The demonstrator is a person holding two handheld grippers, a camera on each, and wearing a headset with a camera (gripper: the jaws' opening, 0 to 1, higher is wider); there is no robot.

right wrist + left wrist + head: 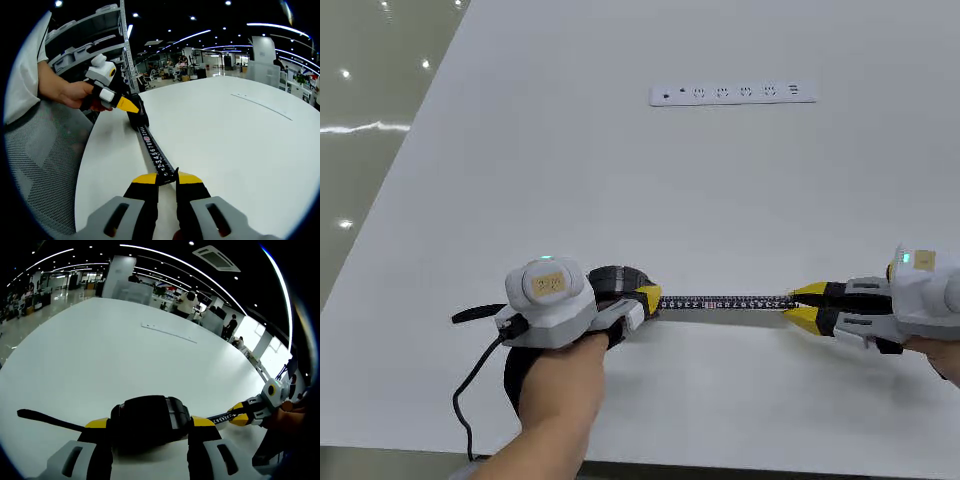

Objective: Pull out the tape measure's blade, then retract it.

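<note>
Stretching across the desk [620, 180], the blade [725, 301] runs from the black tape measure [618, 283], at 7 o'clock in the head view, to the right gripper [807, 304] at 4 o'clock, whose fingers pinch narrowly on its tip. The left gripper [150, 423] has its fingers spread wide, clamping the tape measure's sides. A strap [475, 314] trails from the case toward 9 o'clock. A power strip [732, 93] lies well apart at 1 o'clock.

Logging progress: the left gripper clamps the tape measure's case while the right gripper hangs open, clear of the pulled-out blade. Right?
No: the right gripper is shut on the end of the blade, as the right gripper view shows. The left gripper does clamp the case.
</note>
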